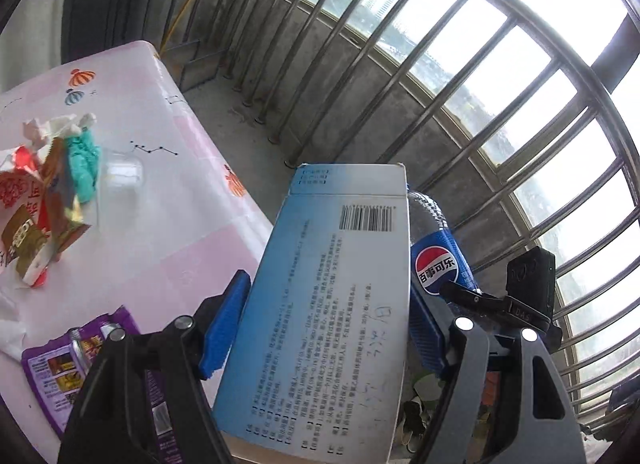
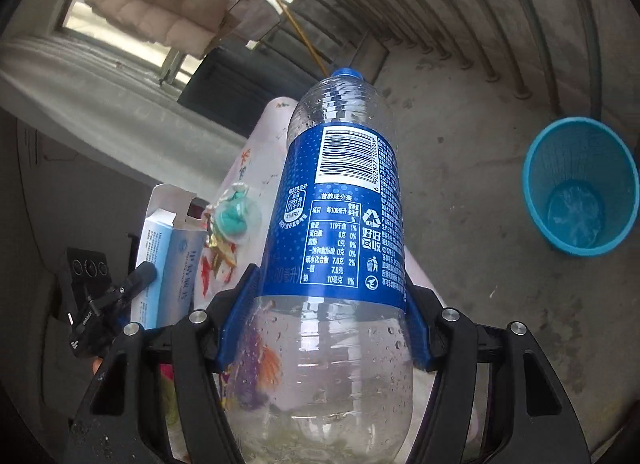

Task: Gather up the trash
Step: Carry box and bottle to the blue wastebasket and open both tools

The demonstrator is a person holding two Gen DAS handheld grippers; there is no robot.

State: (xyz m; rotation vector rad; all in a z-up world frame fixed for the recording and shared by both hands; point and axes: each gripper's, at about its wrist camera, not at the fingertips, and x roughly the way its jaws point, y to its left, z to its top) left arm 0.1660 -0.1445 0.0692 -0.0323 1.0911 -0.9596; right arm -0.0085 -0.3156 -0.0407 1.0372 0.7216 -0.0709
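Note:
My left gripper (image 1: 320, 324) is shut on a light-blue and white carton box (image 1: 332, 296), its blue pads pressing both long sides, held over the table's edge. The same box (image 2: 168, 256) shows at the left in the right wrist view, its top flap open. My right gripper (image 2: 332, 320) is shut on an empty clear Pepsi bottle (image 2: 340, 215) with a blue label and blue cap, neck pointing away. That bottle (image 1: 434, 260) peeks out behind the box in the left wrist view. A blue mesh waste bin (image 2: 580, 183) stands on the concrete floor at the right, with something pale in its bottom.
A table with a pink and white patterned cloth (image 1: 160, 191) carries more litter: red and gold wrappers (image 1: 36, 223), a teal crumpled wad (image 1: 84, 163), white tissue (image 1: 48, 127), a purple snack bag (image 1: 60, 368). A metal railing (image 1: 440, 83) bounds the concrete balcony floor (image 2: 460, 111).

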